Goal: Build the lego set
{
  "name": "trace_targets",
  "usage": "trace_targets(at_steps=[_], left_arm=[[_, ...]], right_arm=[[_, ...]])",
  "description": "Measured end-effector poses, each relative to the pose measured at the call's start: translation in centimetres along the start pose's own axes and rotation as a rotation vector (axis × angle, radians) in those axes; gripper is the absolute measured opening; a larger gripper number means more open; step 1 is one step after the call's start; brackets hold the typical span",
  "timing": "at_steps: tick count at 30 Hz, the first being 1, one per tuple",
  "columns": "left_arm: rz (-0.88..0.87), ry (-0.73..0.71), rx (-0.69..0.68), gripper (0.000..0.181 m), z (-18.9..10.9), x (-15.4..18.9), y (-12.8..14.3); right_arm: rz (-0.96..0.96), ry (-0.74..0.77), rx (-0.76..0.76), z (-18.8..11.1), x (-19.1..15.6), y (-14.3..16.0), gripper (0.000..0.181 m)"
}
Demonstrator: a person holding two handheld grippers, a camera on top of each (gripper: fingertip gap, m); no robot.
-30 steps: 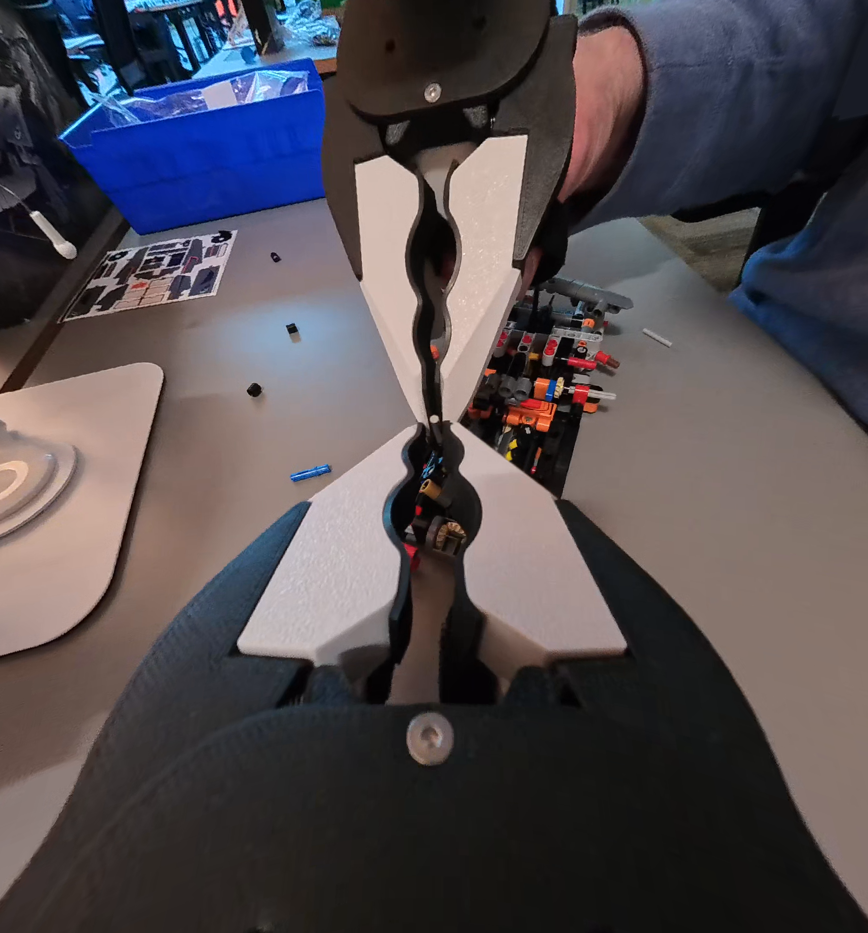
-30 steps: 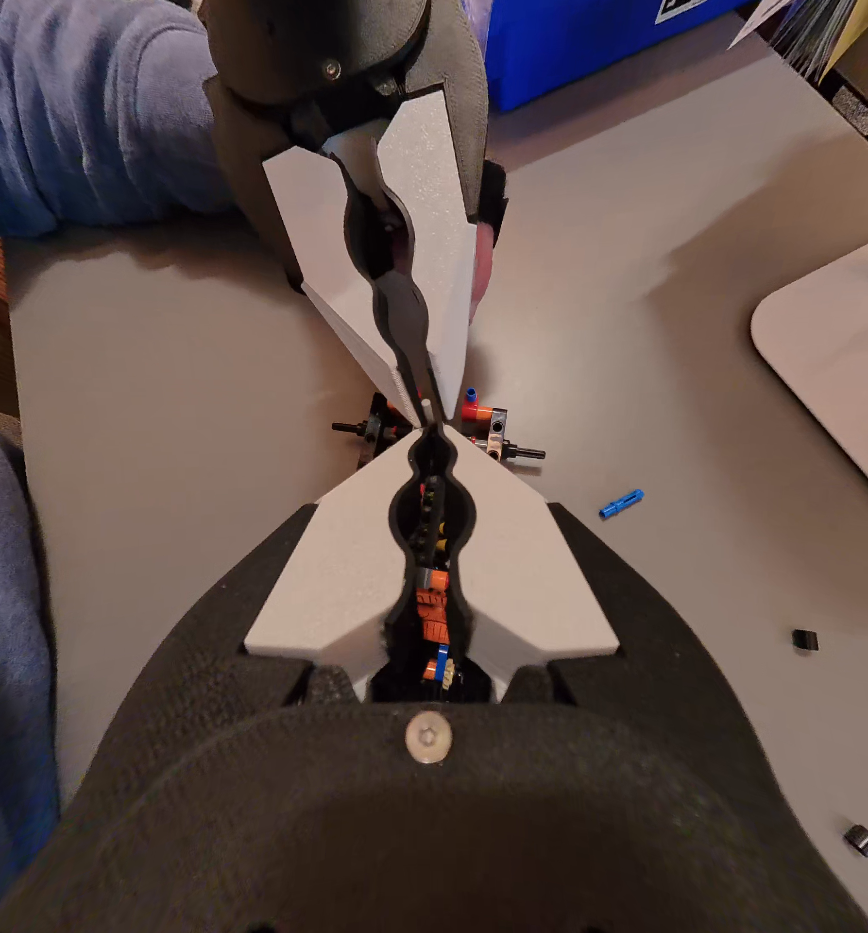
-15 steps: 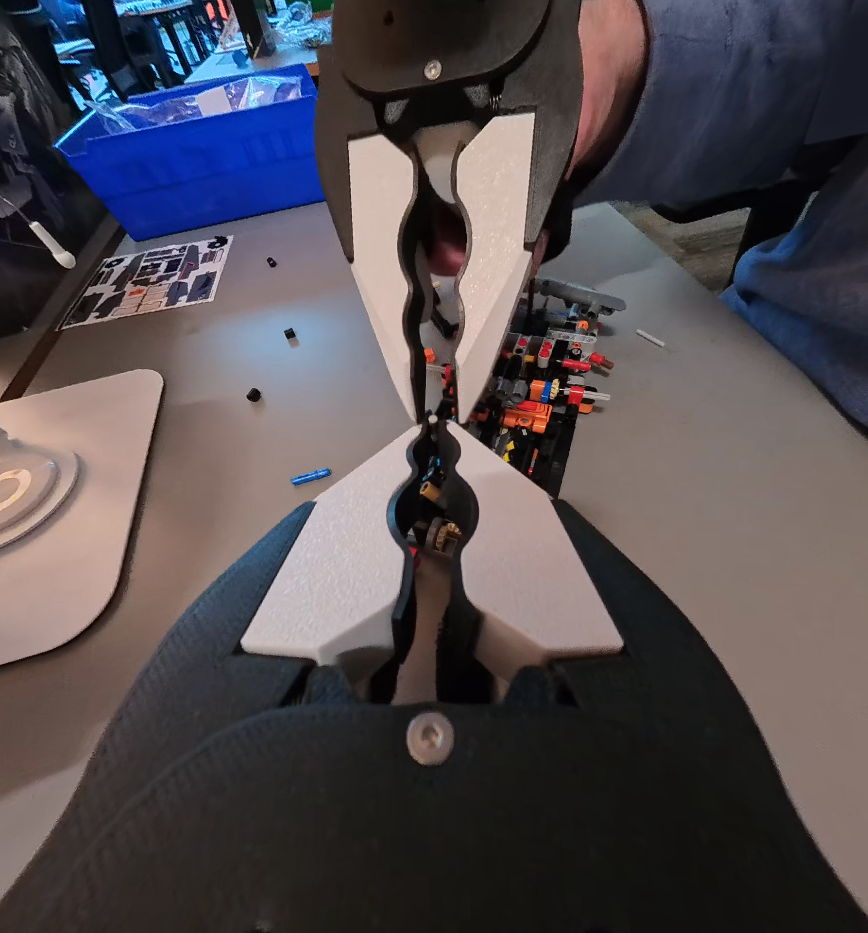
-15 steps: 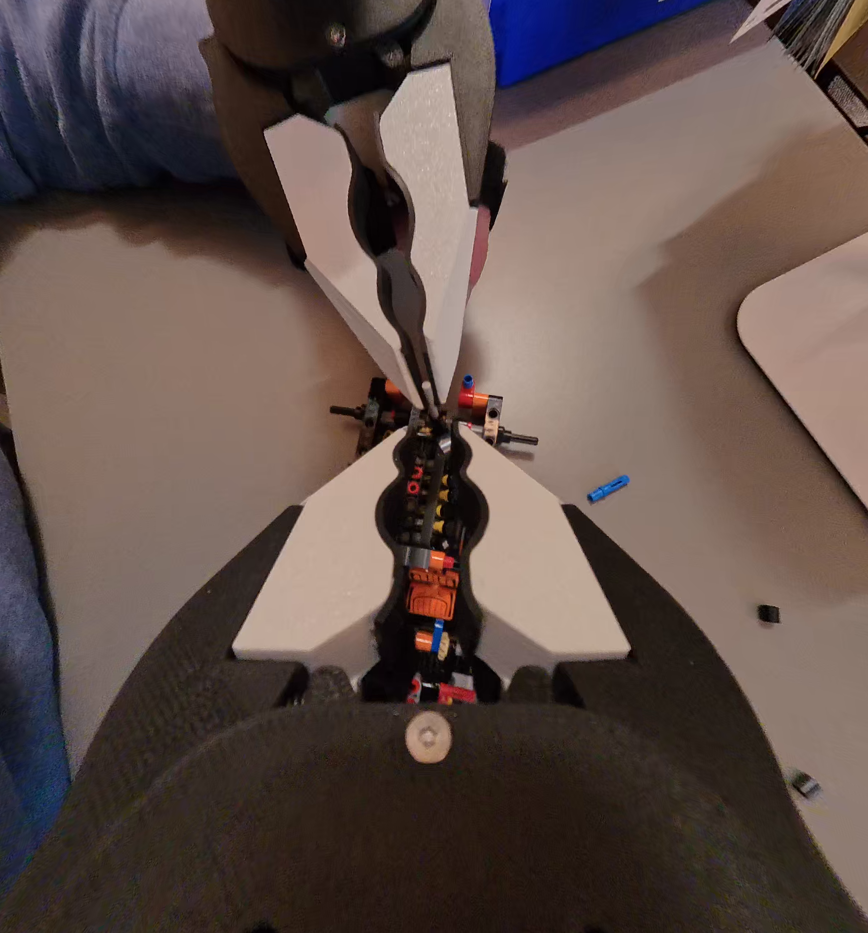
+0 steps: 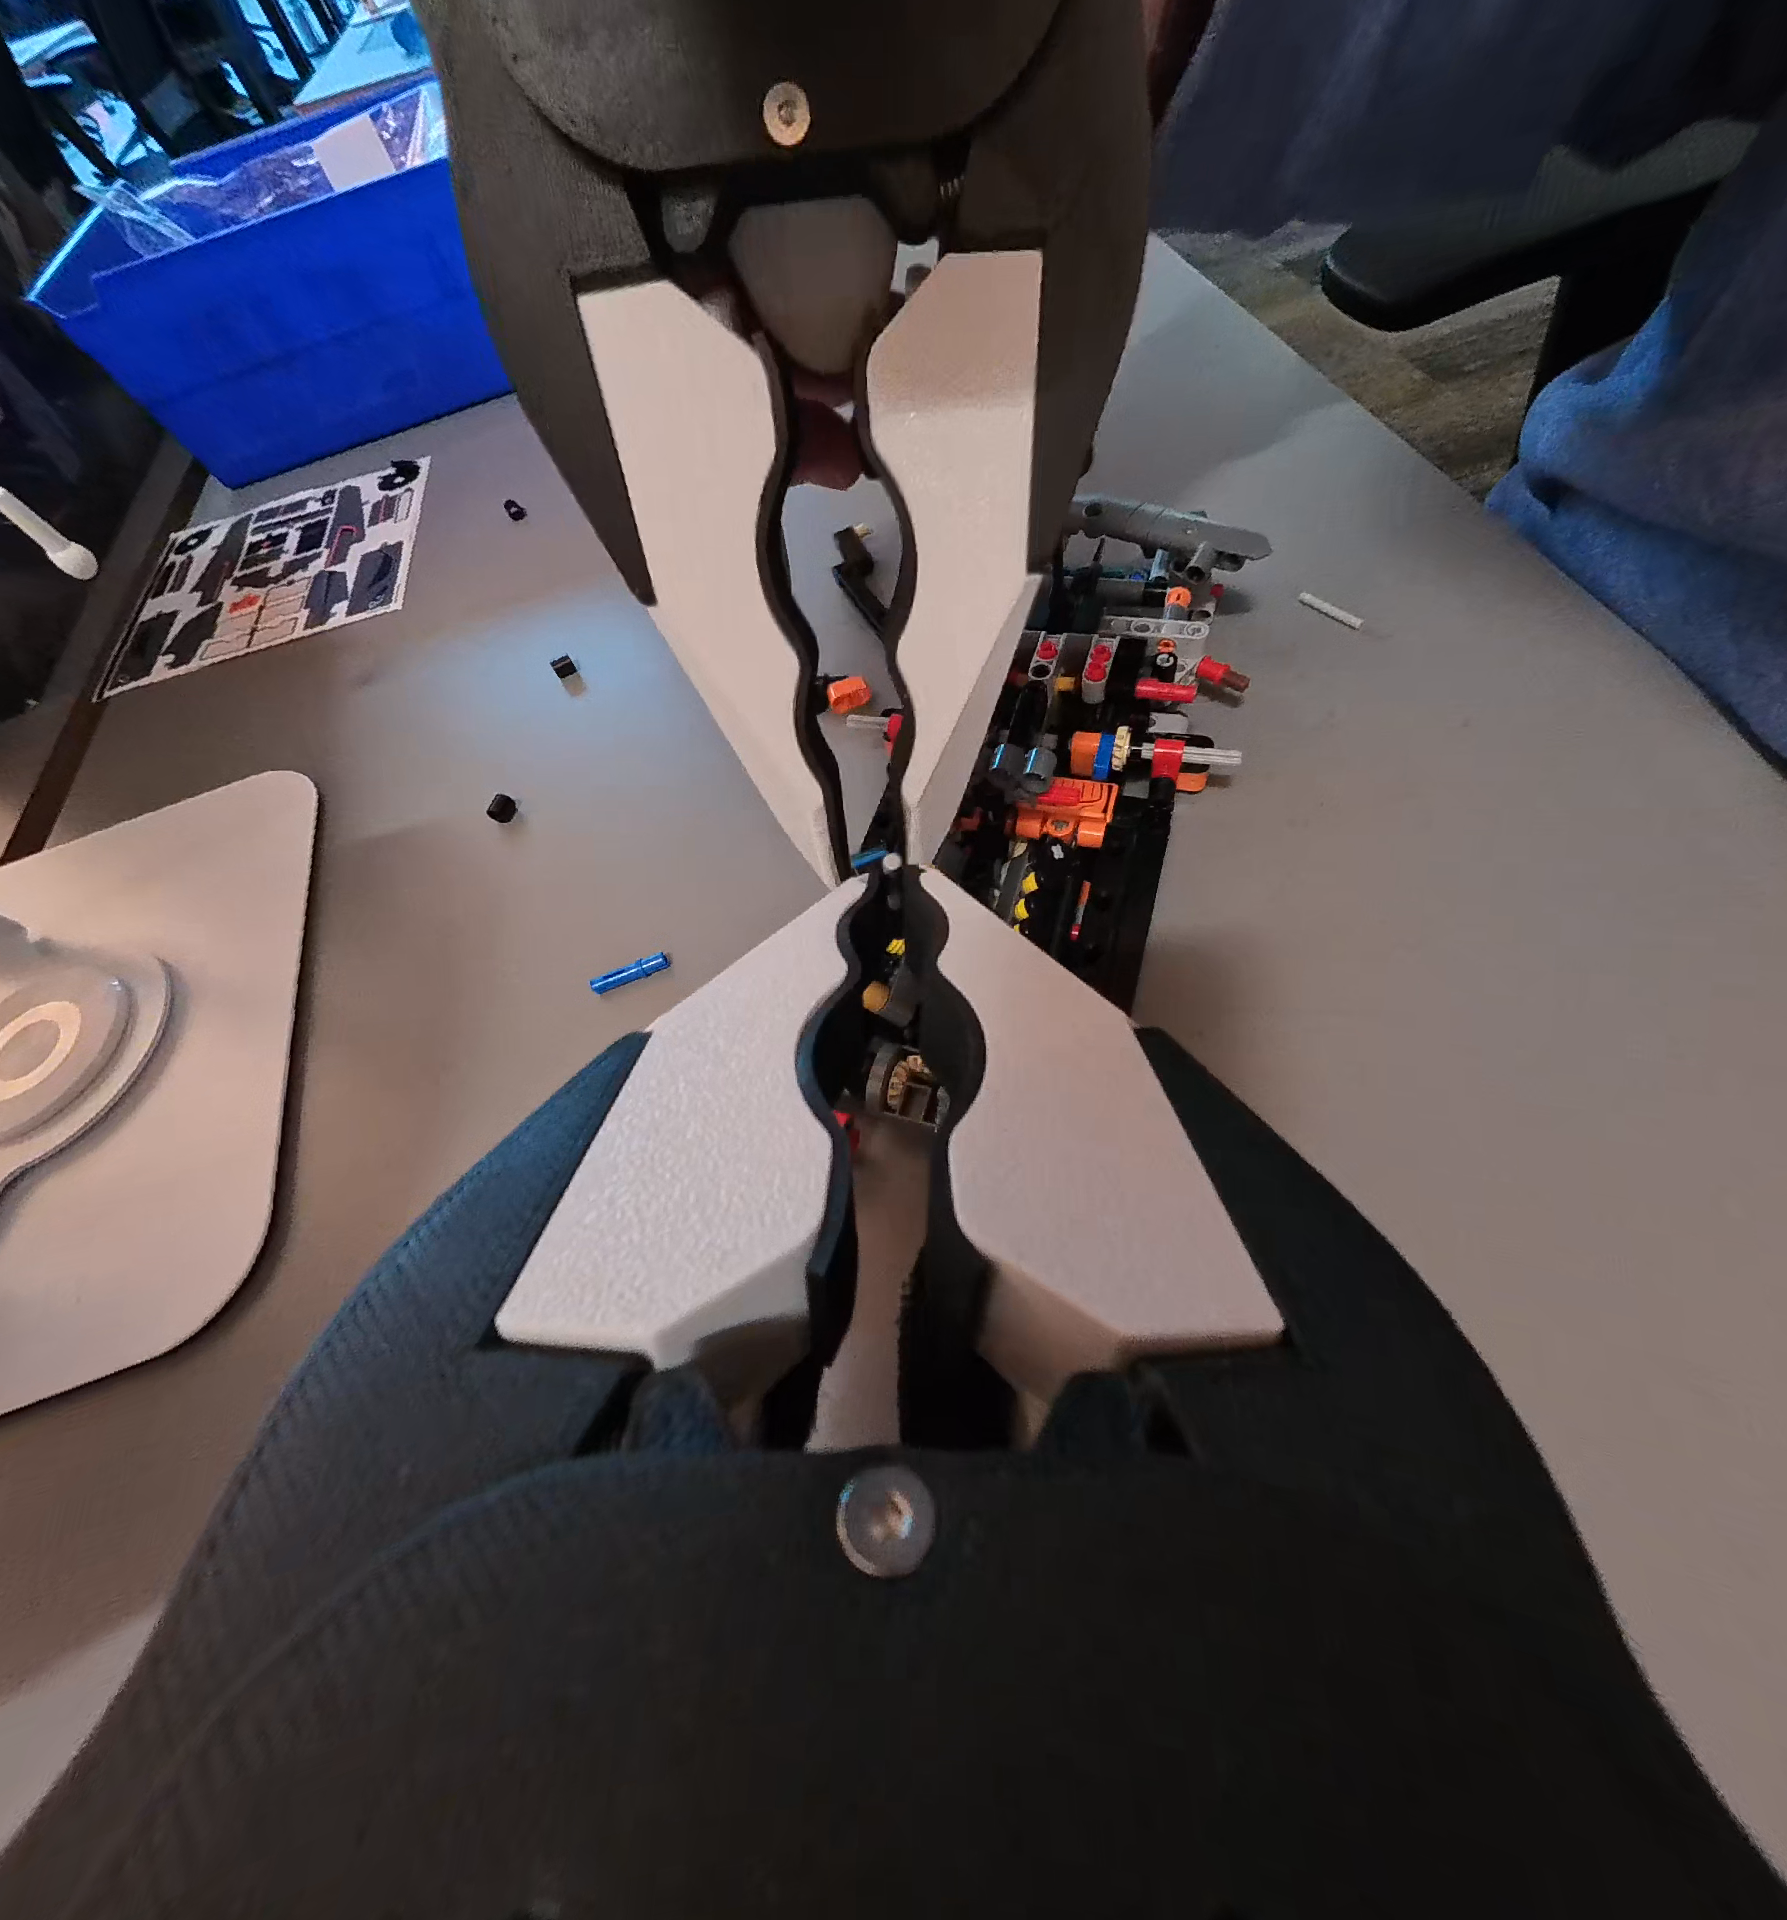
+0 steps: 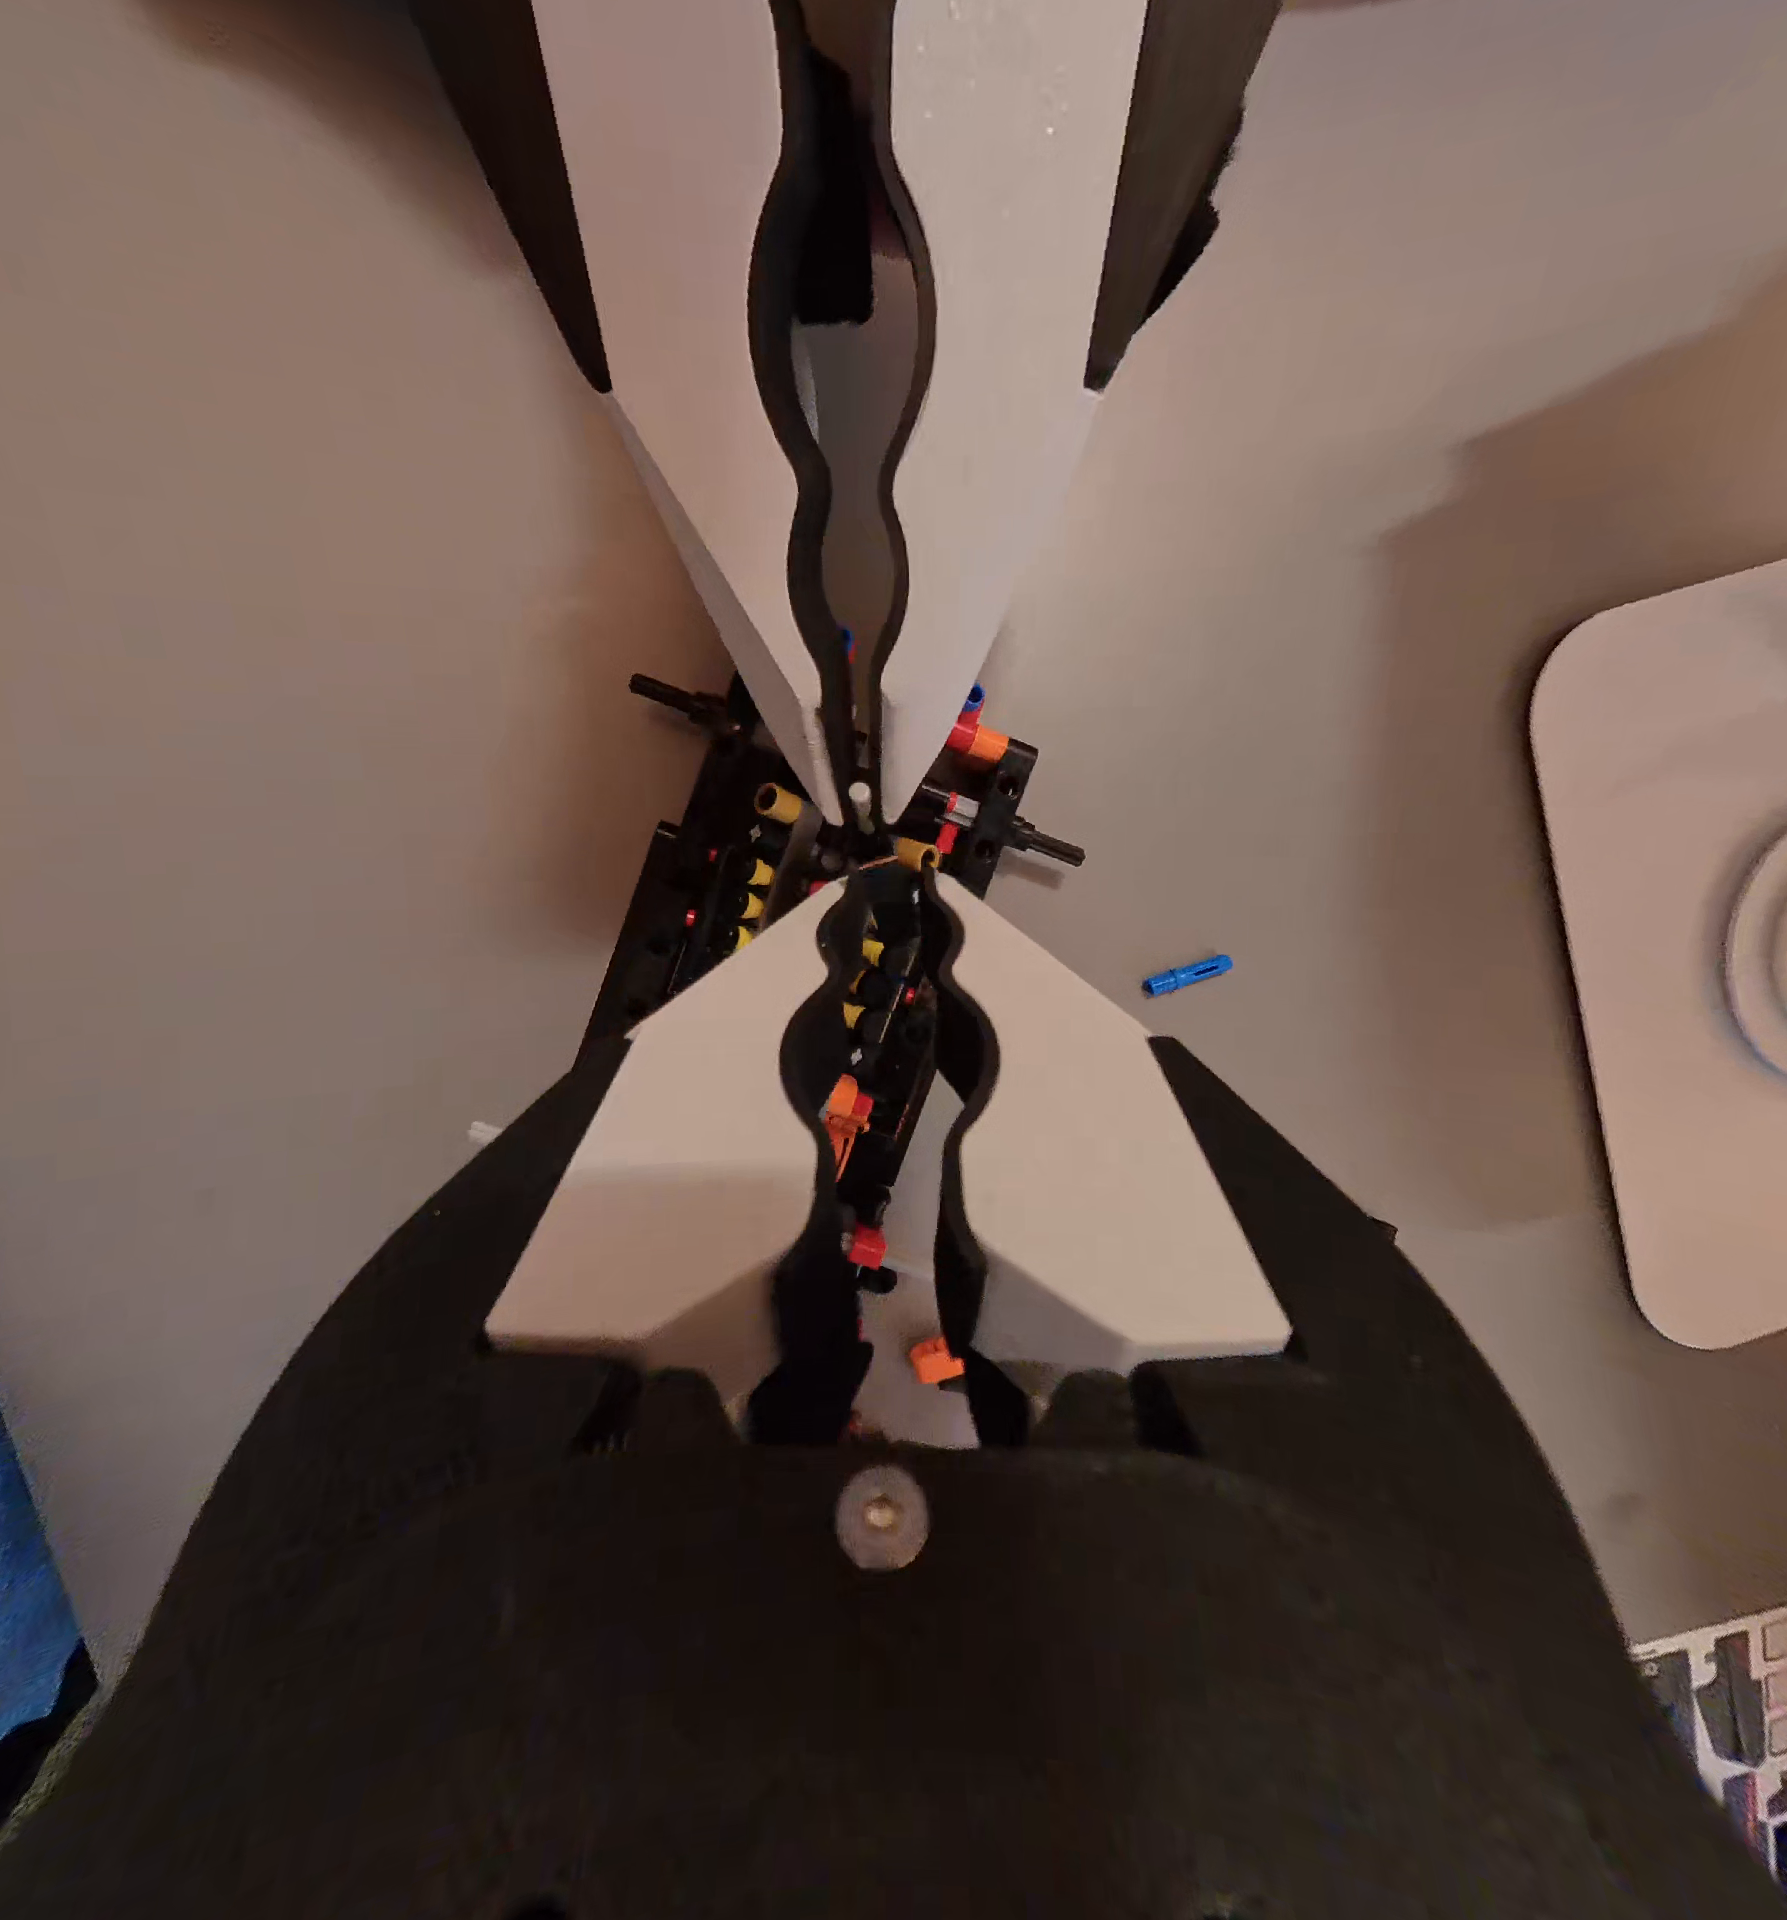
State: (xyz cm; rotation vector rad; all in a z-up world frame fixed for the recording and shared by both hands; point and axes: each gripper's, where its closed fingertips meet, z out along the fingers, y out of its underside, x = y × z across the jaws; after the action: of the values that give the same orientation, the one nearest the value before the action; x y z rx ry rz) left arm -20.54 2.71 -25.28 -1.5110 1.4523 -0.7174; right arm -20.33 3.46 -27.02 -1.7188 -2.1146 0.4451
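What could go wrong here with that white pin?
1. The left gripper pinches the white pin only at its very tips; it could slip and fall into the lego model.
2. The right gripper sits almost tip to tip with it; a bump may knock the pin.

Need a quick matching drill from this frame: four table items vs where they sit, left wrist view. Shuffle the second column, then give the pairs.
Things:
1. blue bin
2. sticker sheet
3. blue pin
4. white axle

Places:
A. loose on the table, right of the lego model
B. far left corner, behind the sheet
C. flat on the table, in front of the bin
D. loose on the table, left of the fingertips

Pairs: 1-B, 2-C, 3-D, 4-A
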Motion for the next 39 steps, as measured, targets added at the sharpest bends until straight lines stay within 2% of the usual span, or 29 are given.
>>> trace_targets(at_steps=[20, 29, 39], left_arm=[[-0.002, 0.029, 0.014, 0.0, 0.1, 0.4, -0.2], [-0.012, -0.066, -0.004, 0.016, -0.2, -1.1, -0.1], [-0.084, -0.01, 0.05, 0.006, 0.3, -0.3, -0.7]], right_arm=[[0.033, -0.075, 0.011, 0.6, -0.8, -0.1, 0.005], [0.35, -0.222, 0.219, -0.8, 0.0, -0.7, 0.005], [0.334, -0.205, 0.266, -1.2, -0.2, -1.1, 0.005]])
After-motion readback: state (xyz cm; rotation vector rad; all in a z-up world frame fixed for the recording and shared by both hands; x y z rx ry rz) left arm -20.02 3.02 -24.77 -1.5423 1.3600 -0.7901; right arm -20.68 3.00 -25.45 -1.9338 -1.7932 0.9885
